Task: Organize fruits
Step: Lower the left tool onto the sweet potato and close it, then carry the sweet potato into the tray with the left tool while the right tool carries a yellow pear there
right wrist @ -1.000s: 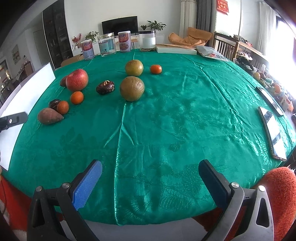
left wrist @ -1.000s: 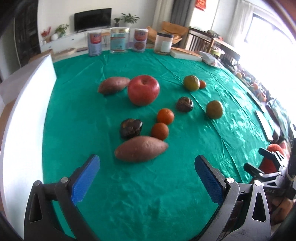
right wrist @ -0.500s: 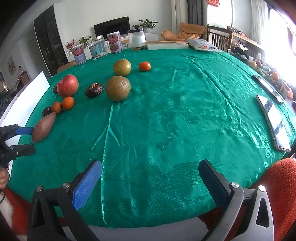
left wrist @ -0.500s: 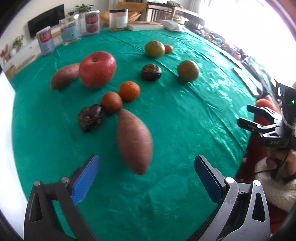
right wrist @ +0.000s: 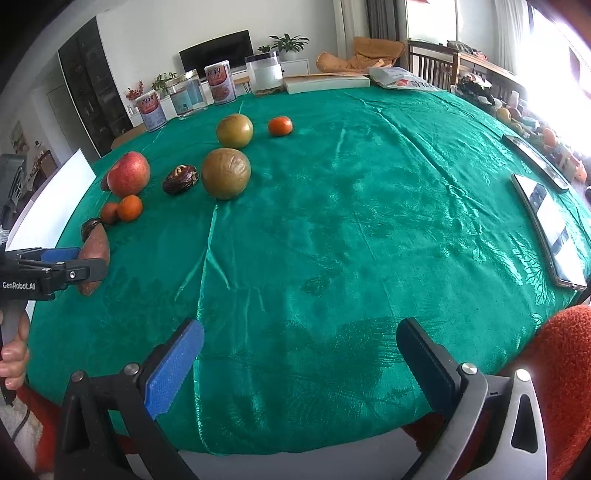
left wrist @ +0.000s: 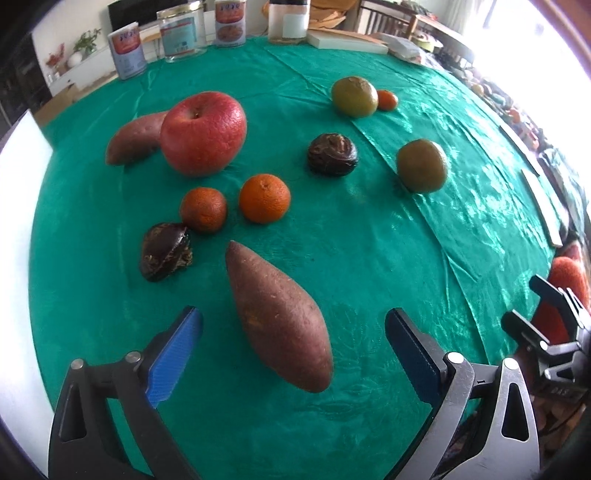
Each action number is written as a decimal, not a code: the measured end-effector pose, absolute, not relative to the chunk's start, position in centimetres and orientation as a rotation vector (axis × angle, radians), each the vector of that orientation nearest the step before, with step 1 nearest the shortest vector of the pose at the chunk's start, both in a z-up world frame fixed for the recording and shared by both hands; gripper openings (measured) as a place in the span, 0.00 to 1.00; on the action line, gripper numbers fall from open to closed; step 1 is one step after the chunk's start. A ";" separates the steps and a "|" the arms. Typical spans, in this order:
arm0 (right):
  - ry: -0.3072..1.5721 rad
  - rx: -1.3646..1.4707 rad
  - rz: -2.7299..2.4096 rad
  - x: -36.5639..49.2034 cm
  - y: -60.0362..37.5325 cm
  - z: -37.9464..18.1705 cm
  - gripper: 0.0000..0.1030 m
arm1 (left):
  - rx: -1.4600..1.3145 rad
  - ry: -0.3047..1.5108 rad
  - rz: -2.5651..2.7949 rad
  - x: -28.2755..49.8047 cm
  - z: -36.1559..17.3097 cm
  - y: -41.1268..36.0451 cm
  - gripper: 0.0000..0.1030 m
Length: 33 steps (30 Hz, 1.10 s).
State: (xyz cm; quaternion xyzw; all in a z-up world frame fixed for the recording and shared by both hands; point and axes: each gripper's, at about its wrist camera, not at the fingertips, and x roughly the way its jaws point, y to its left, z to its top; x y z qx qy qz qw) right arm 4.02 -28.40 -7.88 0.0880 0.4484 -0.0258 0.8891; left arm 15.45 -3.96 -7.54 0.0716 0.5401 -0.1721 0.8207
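Observation:
My left gripper [left wrist: 293, 347] is open, its jaws on either side of the near end of a brown sweet potato [left wrist: 277, 317] lying on the green cloth, not touching it. Behind it lie a dark dried fruit [left wrist: 166, 252], two small oranges [left wrist: 203, 209] [left wrist: 264, 198], a red apple [left wrist: 203, 133], a second sweet potato [left wrist: 133, 138], another dark fruit [left wrist: 332, 155], two green-brown fruits [left wrist: 422, 165] [left wrist: 354, 96] and a small orange [left wrist: 387, 100]. My right gripper [right wrist: 300, 363] is open and empty over the table's near edge. The left gripper [right wrist: 55, 266] also shows in the right wrist view.
Several cans and jars [left wrist: 184, 33] stand along the far edge with a flat white box [left wrist: 347, 41]. A white board [left wrist: 14, 258] borders the table's left side. Two phones [right wrist: 550, 229] lie at the right edge. The green cloth [right wrist: 351, 221] is bare in the middle and right.
My left gripper has swung round and moved in, so the near sweet potato now lies lengthwise between its open jaws. The right gripper has barely moved.

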 end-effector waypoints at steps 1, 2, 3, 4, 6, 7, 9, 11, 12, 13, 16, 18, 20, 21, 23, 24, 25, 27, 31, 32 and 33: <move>0.929 0.180 -0.047 4.0 -28.3 -7.8 1.00 | 0.164 1.158 -0.338 15.6 -7.7 -4.1 0.77; 0.923 0.177 -0.039 3.9 -28.2 -7.6 1.00 | 0.171 1.170 -0.318 15.7 -7.9 -4.1 0.65; 0.918 0.179 -0.031 3.9 -28.3 -7.3 1.00 | 0.171 1.180 -0.299 15.8 -8.1 -4.1 0.63; 0.914 0.186 -0.022 4.0 -28.5 -7.0 1.00 | 0.165 1.183 -0.283 15.8 -8.2 -3.8 0.60; 0.914 0.214 0.021 4.7 -29.1 -6.2 1.00 | 0.138 1.178 -0.272 15.9 -8.2 -3.4 0.56; 0.918 0.230 0.054 5.4 -29.4 -5.8 1.00 | 0.128 1.178 -0.260 16.0 -8.2 -3.1 0.46; 0.976 0.283 0.154 7.7 -30.3 -5.4 1.00 | 0.107 1.187 -0.254 16.0 -8.1 -2.6 0.41; 1.127 0.360 0.239 11.5 -31.0 -5.8 1.00 | 0.090 1.199 -0.259 16.0 -8.0 -2.0 0.41; 1.188 0.395 0.257 13.4 -31.3 -5.9 1.00 | 0.086 1.205 -0.261 15.9 -8.0 -1.9 0.41; 1.242 0.393 0.250 15.4 -31.4 -5.8 1.00 | 0.077 1.212 -0.262 15.9 -7.9 -1.7 0.41; 1.307 0.340 0.270 20.5 -30.1 -4.8 0.98 | 0.040 1.217 -0.253 15.7 -7.5 -0.8 0.41; 1.354 0.313 0.279 23.2 -28.7 -4.7 0.94 | 0.019 1.215 -0.252 15.5 -7.1 -0.3 0.41; 1.391 0.274 0.253 24.9 -27.7 -5.0 0.83 | 0.001 1.214 -0.252 15.2 -6.6 0.4 0.41; 1.407 0.263 0.240 25.4 -27.3 -5.3 0.79 | -0.004 1.211 -0.252 15.1 -6.4 0.7 0.41; 1.451 0.260 0.232 26.1 -26.6 -6.0 0.63 | -0.012 1.205 -0.256 14.7 -6.0 1.3 0.41; 1.471 0.259 0.230 26.3 -26.3 -6.4 0.58 | -0.018 1.203 -0.259 14.5 -5.9 1.6 0.41; 1.480 0.239 0.215 26.4 -26.1 -6.6 0.49 | -0.028 1.204 -0.262 14.3 -5.7 1.9 0.41; 1.484 0.231 0.214 26.4 -25.8 -6.4 0.47 | -0.049 1.200 -0.267 13.9 -5.3 2.5 0.41; 1.445 0.194 0.237 25.5 -25.2 -4.4 0.46 | -0.112 1.163 -0.294 12.8 -3.0 4.4 0.41; 1.429 0.192 0.258 25.3 -24.7 -3.3 0.46 | -0.131 1.144 -0.303 12.4 -1.9 5.2 0.41; 1.412 0.194 0.285 25.2 -24.0 -2.1 0.46 | -0.147 1.120 -0.308 12.0 -0.5 6.3 0.41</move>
